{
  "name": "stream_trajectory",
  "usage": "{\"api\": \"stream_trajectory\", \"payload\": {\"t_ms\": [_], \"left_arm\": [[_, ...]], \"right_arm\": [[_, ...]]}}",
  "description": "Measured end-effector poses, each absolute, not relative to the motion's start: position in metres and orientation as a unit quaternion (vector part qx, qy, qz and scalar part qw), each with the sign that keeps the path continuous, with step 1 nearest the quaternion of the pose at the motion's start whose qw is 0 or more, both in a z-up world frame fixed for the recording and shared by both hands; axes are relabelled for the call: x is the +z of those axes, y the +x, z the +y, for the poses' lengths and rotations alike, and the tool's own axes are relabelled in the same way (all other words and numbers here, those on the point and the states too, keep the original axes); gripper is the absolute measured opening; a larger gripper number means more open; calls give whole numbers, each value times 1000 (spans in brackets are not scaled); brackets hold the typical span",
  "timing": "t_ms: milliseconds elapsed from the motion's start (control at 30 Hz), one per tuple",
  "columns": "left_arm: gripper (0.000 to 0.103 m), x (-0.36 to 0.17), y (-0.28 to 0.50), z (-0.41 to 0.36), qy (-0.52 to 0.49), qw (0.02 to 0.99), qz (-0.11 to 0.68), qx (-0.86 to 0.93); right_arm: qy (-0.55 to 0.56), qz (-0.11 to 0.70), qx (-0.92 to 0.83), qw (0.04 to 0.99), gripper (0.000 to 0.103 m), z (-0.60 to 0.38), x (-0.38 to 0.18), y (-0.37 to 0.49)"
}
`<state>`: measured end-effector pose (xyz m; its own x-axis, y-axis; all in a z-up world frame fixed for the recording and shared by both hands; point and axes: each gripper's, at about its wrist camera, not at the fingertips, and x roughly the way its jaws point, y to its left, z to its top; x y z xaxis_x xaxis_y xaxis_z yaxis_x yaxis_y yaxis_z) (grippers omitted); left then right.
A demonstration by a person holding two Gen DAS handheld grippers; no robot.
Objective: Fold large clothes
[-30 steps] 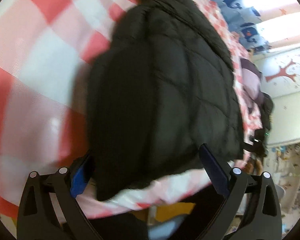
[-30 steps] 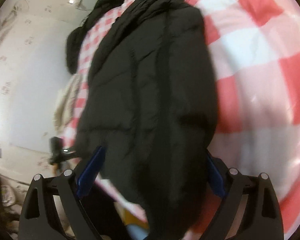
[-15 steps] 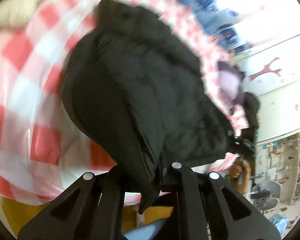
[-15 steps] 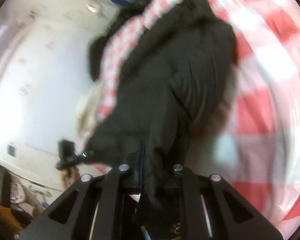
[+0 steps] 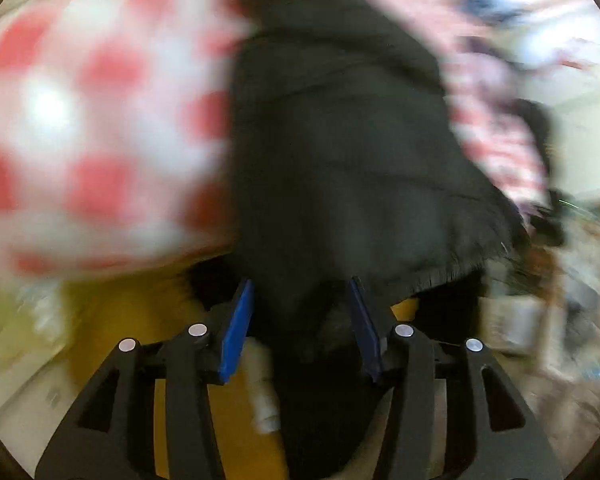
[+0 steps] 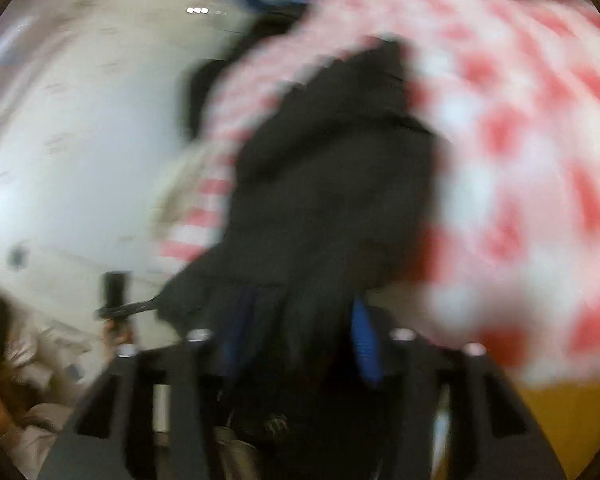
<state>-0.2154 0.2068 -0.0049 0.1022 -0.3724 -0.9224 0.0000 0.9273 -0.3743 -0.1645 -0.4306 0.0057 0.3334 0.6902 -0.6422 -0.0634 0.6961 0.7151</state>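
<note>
From the left wrist view, heavily blurred, the left gripper has its blue pads set part-way apart and the jaws are opening; the hem of the black padded jacket hangs down between them, though the blur hides whether the pads press on the cloth. The jacket lies along the red-and-white checked bedcover, its near end drooping over the bed's edge toward the camera and filling the middle of the picture, so it blocks most of what lies beyond. Below the bed edge is a yellow surface, and a white cylinder-like thing sits just under the left pad. To the right, another dark garment lies at the far side of the cover, with cluttered shelves behind it too smeared to read. From the right wrist view, equally blurred, the right gripper is also half-spread with jaws opening, jacket fabric bunched between them and covering one pad; contact cannot be told. The checked cover spreads right, a pale wall left, and a person's hand grips a dark handle at lower left
</note>
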Motion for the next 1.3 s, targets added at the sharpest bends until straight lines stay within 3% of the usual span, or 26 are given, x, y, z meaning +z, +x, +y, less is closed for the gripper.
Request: {"api": "stream_trajectory", "payload": {"t_ms": [100,200,233,433,600,700,767,833,900,1000,1067,1233,1300], "left_arm": [[50,7,-188,234,-151,768,619,-64],[75,41,-131,207,-172,824,527,-116],[79,47,-109,191,-171,838,501,-132],[79,22,32,97,-198,846,453,-201],[76,-82,111,84,-220,815,518,-141],[75,-93,112,86,-247,803,525,-140],[75,-72,102,92,-258,810,504,-154],[86,-48,96,97,-239,838,465,-159],[90,-49,103,101,-228,848,457,-140],[90,-93,125,95,-224,806,530,-140],[88,-87,119,96,-219,804,537,-131],[89,-19,19,149,-232,811,504,-186],[90,-10,-29,178,-232,806,511,-188]], "right_arm": [[308,506,185,784,55,-454,7,-149],[269,467,209,816,70,-417,37,-96],[247,455,222,826,74,-394,44,-69],[185,435,263,841,74,-289,32,67],[112,505,158,841,74,-261,-55,164],[155,546,153,809,74,-277,-95,188],[164,517,163,824,74,-281,-72,181],[134,466,182,855,75,-279,-40,169],[119,448,172,869,85,-280,-29,173],[76,524,120,840,86,-276,-77,206],[92,551,127,820,88,-279,-101,221],[126,507,185,832,89,-311,-35,140],[146,508,210,822,96,-333,-23,92]]}}
